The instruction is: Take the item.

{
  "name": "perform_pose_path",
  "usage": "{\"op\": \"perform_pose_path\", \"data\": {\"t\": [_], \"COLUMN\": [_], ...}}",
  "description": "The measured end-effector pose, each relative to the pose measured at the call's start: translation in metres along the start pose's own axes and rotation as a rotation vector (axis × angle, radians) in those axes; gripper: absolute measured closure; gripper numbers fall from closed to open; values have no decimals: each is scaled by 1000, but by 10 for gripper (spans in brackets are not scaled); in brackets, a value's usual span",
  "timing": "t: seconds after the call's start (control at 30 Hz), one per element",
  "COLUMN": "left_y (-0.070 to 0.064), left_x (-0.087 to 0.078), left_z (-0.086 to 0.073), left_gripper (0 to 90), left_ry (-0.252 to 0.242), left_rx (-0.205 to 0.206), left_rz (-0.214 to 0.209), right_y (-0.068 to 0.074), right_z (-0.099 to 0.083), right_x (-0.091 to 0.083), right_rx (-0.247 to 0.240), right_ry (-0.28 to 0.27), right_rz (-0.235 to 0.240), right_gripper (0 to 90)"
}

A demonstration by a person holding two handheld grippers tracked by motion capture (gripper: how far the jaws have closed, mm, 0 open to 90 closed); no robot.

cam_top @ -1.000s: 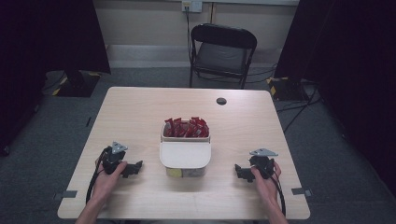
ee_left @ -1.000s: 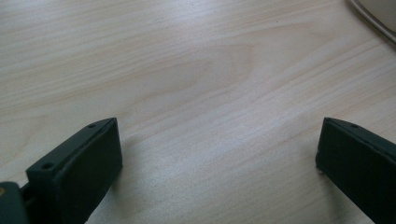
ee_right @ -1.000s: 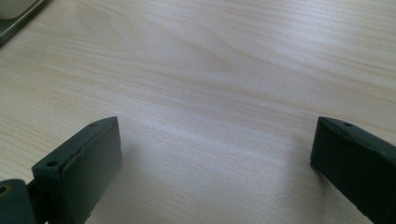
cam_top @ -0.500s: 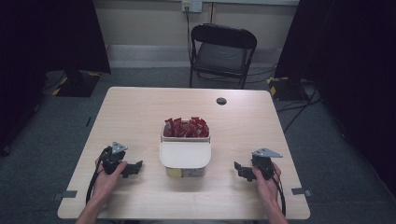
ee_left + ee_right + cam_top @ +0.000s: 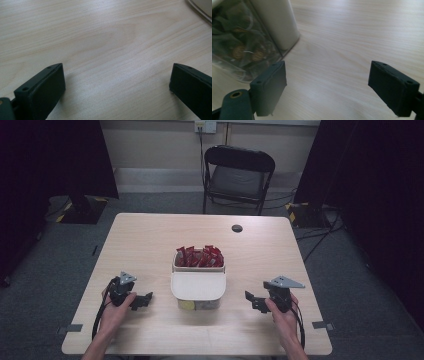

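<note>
A white-lidded clear box [image 5: 198, 287] stands at the table's middle, with a row of red packets [image 5: 198, 256] upright in its open far half. My left gripper [image 5: 144, 300] rests near the front left of the table, jaws open and empty [image 5: 116, 80], pointing toward the box. My right gripper [image 5: 252, 301] sits at the front right, raised a little, jaws open and empty [image 5: 327, 85]. In the right gripper view the box's clear wall and white lid [image 5: 274, 22] stand close at the upper left. The box's rim [image 5: 201, 10] shows at the top right of the left gripper view.
The light wood table [image 5: 150, 245] has a small black round disc [image 5: 237, 228] near its far edge. A black folding chair [image 5: 235, 175] stands behind the table. Tape marks [image 5: 321, 324] sit at the front corners. Dark curtains hang at both sides.
The right gripper has shifted slightly to the right and lifted a little. The left gripper has not moved.
</note>
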State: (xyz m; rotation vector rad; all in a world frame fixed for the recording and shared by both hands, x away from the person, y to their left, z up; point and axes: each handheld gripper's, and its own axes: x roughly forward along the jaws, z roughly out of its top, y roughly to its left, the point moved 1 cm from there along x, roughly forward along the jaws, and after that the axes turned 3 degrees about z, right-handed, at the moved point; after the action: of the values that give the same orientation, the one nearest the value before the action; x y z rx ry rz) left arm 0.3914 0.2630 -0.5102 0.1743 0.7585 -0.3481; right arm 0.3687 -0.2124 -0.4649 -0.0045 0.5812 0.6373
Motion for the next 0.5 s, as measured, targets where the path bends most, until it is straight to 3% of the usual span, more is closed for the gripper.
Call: {"op": "perform_pose_path", "data": {"t": [0.27,0.5], "left_y": [0,0], "left_x": [0,0], "left_z": [0,0], "left_gripper": [0,0], "left_ry": [0,0], "left_rx": [0,0], "left_rz": [0,-1], "right_y": [24,41], "right_z": [11,16], "right_x": [-3,-2], "right_rx": [-61,-101], "right_ry": [-32,-36], "right_rz": [118,162], "right_gripper": [151,149]}}
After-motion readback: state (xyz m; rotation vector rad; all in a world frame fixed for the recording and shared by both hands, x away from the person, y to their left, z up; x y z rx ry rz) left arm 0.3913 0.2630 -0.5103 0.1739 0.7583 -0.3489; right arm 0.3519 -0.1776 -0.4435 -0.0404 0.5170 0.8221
